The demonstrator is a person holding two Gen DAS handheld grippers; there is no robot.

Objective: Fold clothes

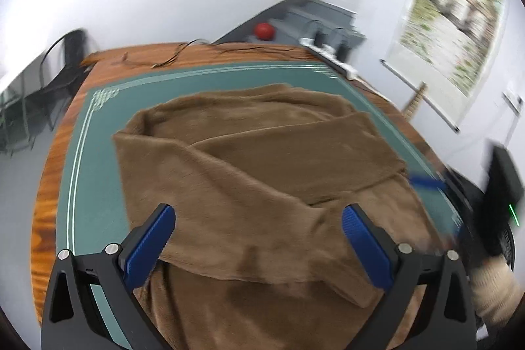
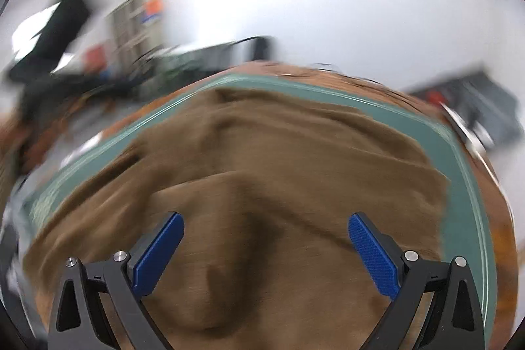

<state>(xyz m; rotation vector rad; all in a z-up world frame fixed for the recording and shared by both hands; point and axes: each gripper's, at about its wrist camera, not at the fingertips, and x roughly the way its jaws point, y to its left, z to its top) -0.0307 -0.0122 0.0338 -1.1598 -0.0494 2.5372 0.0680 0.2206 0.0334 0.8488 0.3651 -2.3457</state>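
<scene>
Office or meeting room, plainly furnished. White walls; grey floor. Ahead of the left gripper: wooden table (image 1: 59,186) under a green mat (image 1: 210,77), loose cables (image 1: 183,51) at its far edge. Beyond, right: grey steps (image 1: 315,18), red ball (image 1: 264,30), power strip (image 1: 331,56). Far right: hanging landscape poster (image 1: 456,9). Left: black chair (image 1: 55,74). Right wrist view blurred; shelving barely legible.

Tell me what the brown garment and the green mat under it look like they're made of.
The brown garment looks like soft fleece or plush knit: matte, fuzzy nap, heavy rounded folds. The green mat looks like smooth felt or vinyl, lying flat with printed pale border lines; which one is unclear.
</scene>
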